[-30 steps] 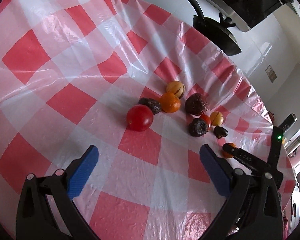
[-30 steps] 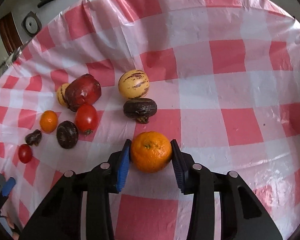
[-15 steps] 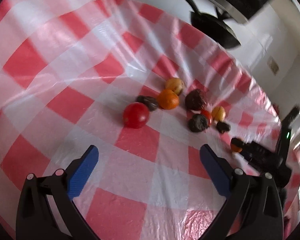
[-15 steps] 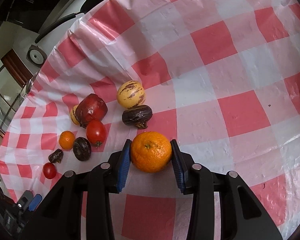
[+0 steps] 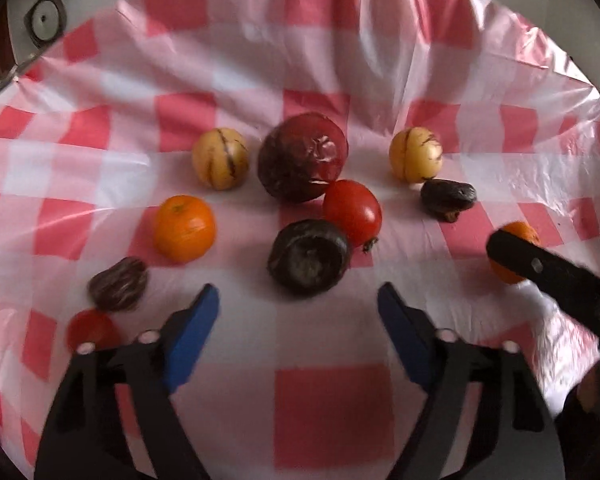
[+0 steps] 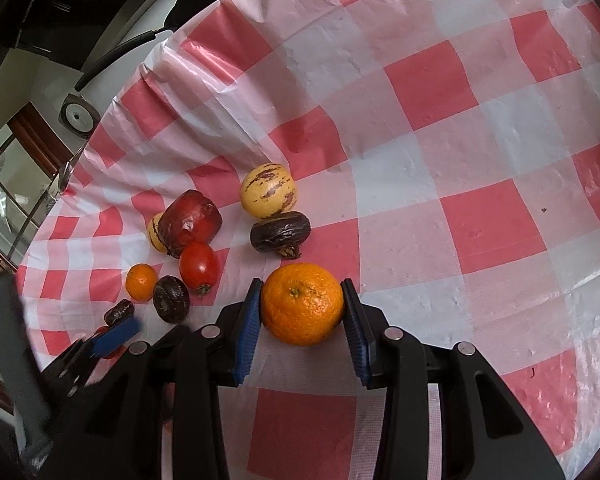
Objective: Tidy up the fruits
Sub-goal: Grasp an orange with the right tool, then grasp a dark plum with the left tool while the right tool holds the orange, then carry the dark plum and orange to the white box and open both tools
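Large orange [image 6: 302,303] clamped between blue pads of right gripper [image 6: 302,320], on checked tablecloth [image 6: 480,216]. Beside orange, away from gripper: wrinkled dark fruit [image 6: 280,233], striped yellow melon [image 6: 269,190] behind it. Tomato [image 6: 199,266] left of orange. Left gripper [image 5: 298,322] jaws just closing, part-open, nothing between; round dark fruit [image 5: 309,256] just ahead.

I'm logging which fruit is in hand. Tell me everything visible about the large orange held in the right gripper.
The large round orange has bright, dimpled peel and a small greenish stem scar facing the camera. It sits clamped between the blue pads of the right gripper, one pad on each side. It looks whole and unblemished. Below it lies the red-and-white checked plastic tablecloth; whether it touches the cloth cannot be told. The nearest fruit, a dark wrinkled one, lies apart.
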The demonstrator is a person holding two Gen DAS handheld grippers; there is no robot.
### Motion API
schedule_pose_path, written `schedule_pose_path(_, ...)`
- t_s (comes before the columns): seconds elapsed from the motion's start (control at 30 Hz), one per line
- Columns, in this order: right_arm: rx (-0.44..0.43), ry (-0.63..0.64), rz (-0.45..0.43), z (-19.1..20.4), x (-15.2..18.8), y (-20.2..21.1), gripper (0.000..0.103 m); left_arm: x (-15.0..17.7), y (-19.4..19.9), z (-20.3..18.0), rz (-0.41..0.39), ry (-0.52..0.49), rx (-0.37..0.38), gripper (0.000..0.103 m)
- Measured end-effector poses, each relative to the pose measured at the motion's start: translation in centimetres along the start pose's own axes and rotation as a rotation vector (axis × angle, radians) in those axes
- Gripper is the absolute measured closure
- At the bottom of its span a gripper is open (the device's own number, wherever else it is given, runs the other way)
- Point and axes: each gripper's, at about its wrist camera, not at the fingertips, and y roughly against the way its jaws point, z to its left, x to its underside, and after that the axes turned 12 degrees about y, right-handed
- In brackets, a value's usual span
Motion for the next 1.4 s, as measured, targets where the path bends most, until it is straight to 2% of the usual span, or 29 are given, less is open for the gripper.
schedule_pose_path(0.07, -0.001, 0.001, 0.002, 0.1, 0.0, -0.1, 0.064, -0.5, -0.6, 0.0, 0.0, -0.001, 0.001, 0.043)
schedule_pose_path(0.1, 0.0, 0.001, 0.002, 0.1, 0.0, -0.1, 0.064, -0.5, -0.6, 0.0, -0.004, -0.009, 0.008, 0.055)
schedule_pose_path(0.13, -0.001, 0.002, 0.002, 0.1, 0.0, -0.1, 0.064, -0.5, -0.5, 0.0, -0.007, -0.021, 0.023, 0.063)
schedule_pose_path(0.23, -0.003, 0.001, 0.0, 0.1, 0.0, -0.1, 0.064, 0.4, 0.3, 0.5, -0.024, -0.027, 0.042, 0.063)
schedule_pose_path(0.4, -0.003, 0.001, -0.001, 0.1, 0.0, -0.1, 0.064, 3.1, 5.1, 3.7, -0.117, 0.047, 0.065, 0.063)
schedule_pose_path(0.57, -0.002, 0.001, -0.002, 0.1, 0.0, -0.1, 0.064, 6.9, 10.0, 9.2, -0.21, 0.199, 0.066, 0.063)
schedule_pose_path(0.7, -0.005, 0.001, -0.005, 0.1, 0.0, -0.1, 0.064, 8.1, 11.8, 12.2, -0.253, 0.304, 0.072, 0.063)
schedule_pose_path(0.9, -0.005, 0.0, -0.003, 0.0, -0.1, -0.2, 0.064, 7.9, 11.1, 12.7, -0.223, 0.334, 0.132, 0.063)
schedule_pose_path(1.07, 0.006, -0.002, 0.009, 0.0, -0.1, -0.4, 0.064, 7.9, 10.6, 12.9, -0.206, 0.349, 0.147, 0.063)
schedule_pose_path(1.23, 0.022, -0.014, 0.005, -0.2, -0.1, -0.4, 0.064, 7.9, 10.4, 14.0, -0.209, 0.407, 0.178, 0.063)
schedule_pose_path(1.33, 0.048, -0.015, 0.019, 0.1, 0.3, 0.1, 0.064, 8.3, 11.1, 14.9, -0.194, 0.447, 0.163, 0.063)
schedule_pose_path(1.4, 0.051, -0.029, 0.023, 0.7, 1.3, 0.9, 0.064, 9.5, 12.3, 15.2, -0.187, 0.433, 0.126, 0.063)
